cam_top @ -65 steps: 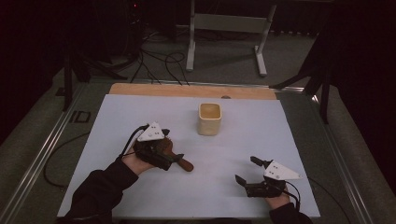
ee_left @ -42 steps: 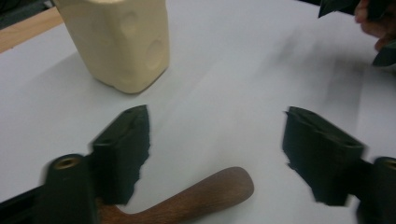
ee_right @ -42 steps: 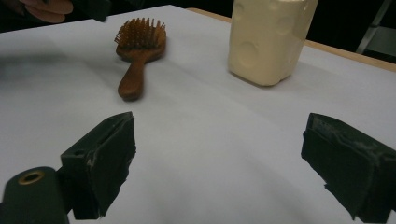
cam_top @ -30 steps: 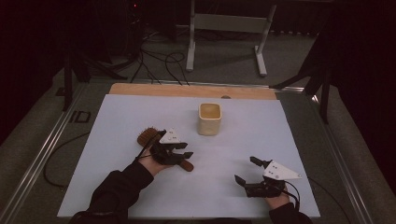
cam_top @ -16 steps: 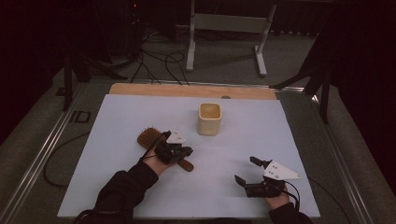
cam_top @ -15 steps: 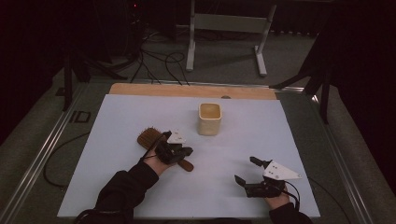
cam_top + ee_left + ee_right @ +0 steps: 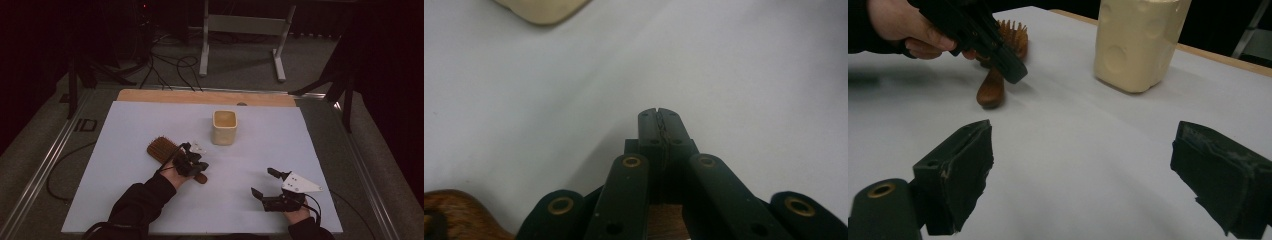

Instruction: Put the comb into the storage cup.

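Over hairbrush handle [image 7: 199, 177], left tongs [image 7: 192, 161] lower, just closed

The hairbrush [image 7: 165, 152] looks like wood, its rounded handle end polished to a soft sheen, its bristle face rough and spiky. Beyond the hairbrush, the cream cup [image 7: 224, 127] has a smooth, matt, dimpled skin. The tabletop [image 7: 125, 130] wears a matt white sheet, with bare wood at its far edge. The right gripper [image 7: 266, 184] has matt black plastic jaws, scuffed and rough.
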